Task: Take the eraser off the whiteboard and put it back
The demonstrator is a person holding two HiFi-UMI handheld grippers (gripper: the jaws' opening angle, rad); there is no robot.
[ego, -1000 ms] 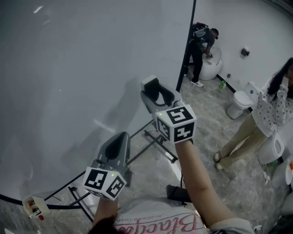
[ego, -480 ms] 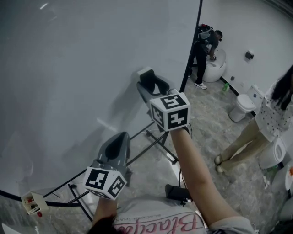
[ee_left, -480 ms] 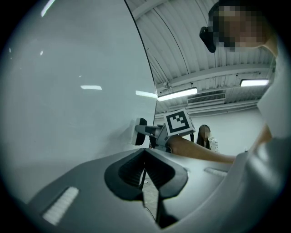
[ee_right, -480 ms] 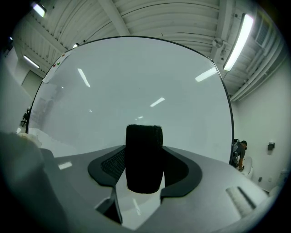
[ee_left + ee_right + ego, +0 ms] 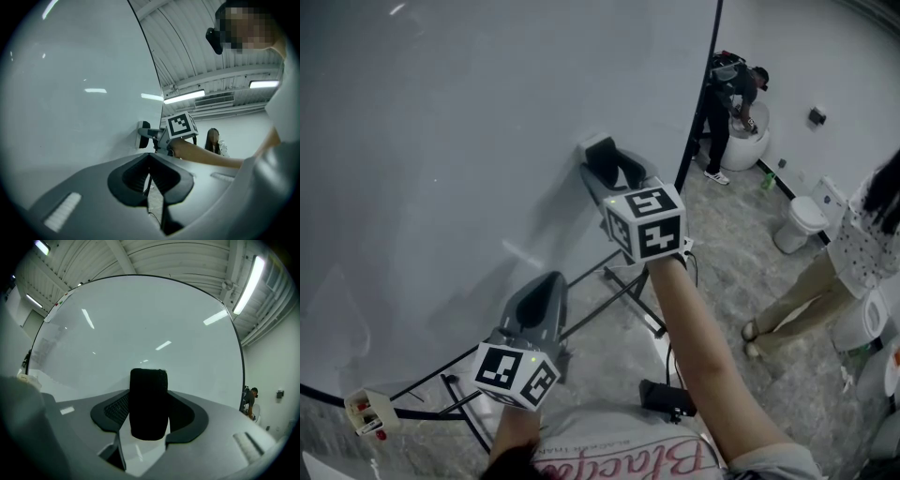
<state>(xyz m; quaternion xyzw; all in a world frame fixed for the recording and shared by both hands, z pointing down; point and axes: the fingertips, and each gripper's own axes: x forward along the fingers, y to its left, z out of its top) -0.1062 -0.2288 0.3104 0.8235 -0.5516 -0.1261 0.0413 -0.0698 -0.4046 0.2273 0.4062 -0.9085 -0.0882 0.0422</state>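
Observation:
The eraser [image 5: 148,380], a dark block with a pale back [image 5: 598,150], is clamped between the jaws of my right gripper [image 5: 617,173]. It is held level at the face of the big whiteboard [image 5: 459,159]; whether it touches the board I cannot tell. In the left gripper view the eraser [image 5: 141,134] shows side-on at the board's surface. My left gripper [image 5: 542,298] hangs lower and nearer to me, its jaws shut with nothing between them [image 5: 151,161], pointing along the board.
The whiteboard's black stand legs [image 5: 619,286] cross the floor under the grippers. A small box with markers [image 5: 368,414] sits on the board's lower rim. A dark object [image 5: 666,397] lies by my feet. Two people [image 5: 825,281] and toilets [image 5: 802,220] are at the right.
My right gripper has carried the eraser a little up and left, closer to the board. The left gripper has kept still.

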